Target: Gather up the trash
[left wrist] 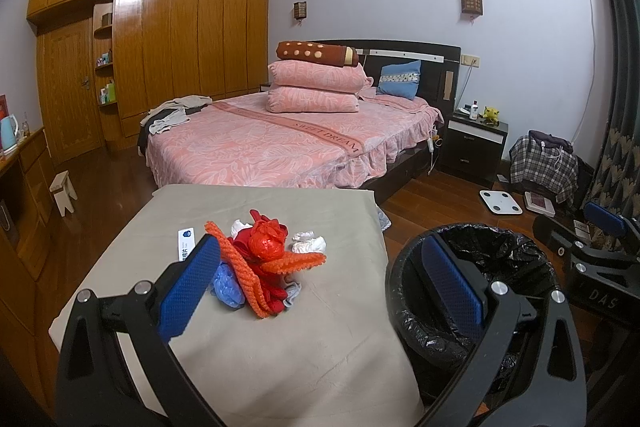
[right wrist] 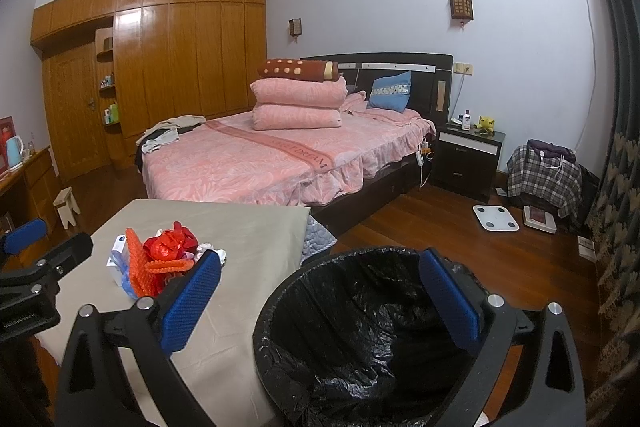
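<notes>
A pile of trash (left wrist: pixel 266 259) lies on the beige-covered table (left wrist: pixel 280 347): a crumpled red plastic bag, an orange knotted net, white tissue (left wrist: pixel 308 242), a blue crumple (left wrist: pixel 228 285) and a small white packet (left wrist: pixel 186 241). The pile also shows in the right wrist view (right wrist: pixel 160 259). A black bin with a black liner (right wrist: pixel 360 339) stands right of the table; it also shows in the left wrist view (left wrist: pixel 480 291). My left gripper (left wrist: pixel 320 287) is open and empty, just short of the pile. My right gripper (right wrist: pixel 320 291) is open and empty over the bin's near rim.
A bed with pink covers (left wrist: pixel 280 143) stands behind the table. A dark nightstand (left wrist: pixel 472 147), a white scale (left wrist: pixel 500 202) and a plaid-covered heap (left wrist: pixel 544 163) sit on the wooden floor at right. A small stool (left wrist: pixel 64 191) and wooden wardrobes (left wrist: pixel 180 39) are at left.
</notes>
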The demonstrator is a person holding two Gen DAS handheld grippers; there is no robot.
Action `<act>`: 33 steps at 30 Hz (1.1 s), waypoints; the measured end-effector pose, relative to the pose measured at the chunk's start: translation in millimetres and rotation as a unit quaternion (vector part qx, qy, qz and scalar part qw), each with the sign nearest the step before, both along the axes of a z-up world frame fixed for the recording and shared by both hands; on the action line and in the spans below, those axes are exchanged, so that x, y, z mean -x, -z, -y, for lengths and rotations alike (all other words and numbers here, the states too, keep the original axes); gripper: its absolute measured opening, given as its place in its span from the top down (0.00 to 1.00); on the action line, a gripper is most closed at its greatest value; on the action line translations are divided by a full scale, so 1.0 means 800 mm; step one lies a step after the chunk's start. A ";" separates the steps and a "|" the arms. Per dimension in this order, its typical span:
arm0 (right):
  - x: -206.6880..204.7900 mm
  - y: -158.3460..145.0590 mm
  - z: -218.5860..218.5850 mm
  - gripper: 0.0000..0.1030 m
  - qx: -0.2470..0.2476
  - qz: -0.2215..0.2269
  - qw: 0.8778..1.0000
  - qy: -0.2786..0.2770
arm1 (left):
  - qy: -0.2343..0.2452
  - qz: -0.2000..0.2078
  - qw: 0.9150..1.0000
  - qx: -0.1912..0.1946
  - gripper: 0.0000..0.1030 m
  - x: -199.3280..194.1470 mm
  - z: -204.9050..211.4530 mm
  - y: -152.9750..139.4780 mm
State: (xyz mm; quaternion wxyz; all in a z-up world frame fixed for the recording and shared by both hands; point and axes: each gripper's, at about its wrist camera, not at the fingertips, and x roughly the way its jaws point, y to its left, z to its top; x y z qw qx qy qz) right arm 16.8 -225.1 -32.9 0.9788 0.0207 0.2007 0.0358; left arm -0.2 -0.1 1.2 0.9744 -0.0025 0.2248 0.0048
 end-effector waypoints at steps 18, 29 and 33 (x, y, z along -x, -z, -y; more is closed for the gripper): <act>-0.002 0.000 -0.001 0.06 0.000 -0.002 1.000 0.000 | 0.000 -0.001 1.000 0.000 0.05 -0.001 0.000 0.000; -0.001 0.004 0.003 0.06 0.000 -0.004 1.000 -0.001 | 0.000 -0.001 1.000 0.001 0.05 -0.001 0.000 0.000; -0.001 0.004 0.003 0.06 0.000 -0.004 1.000 0.000 | -0.001 -0.001 1.000 0.000 0.05 -0.001 0.000 0.000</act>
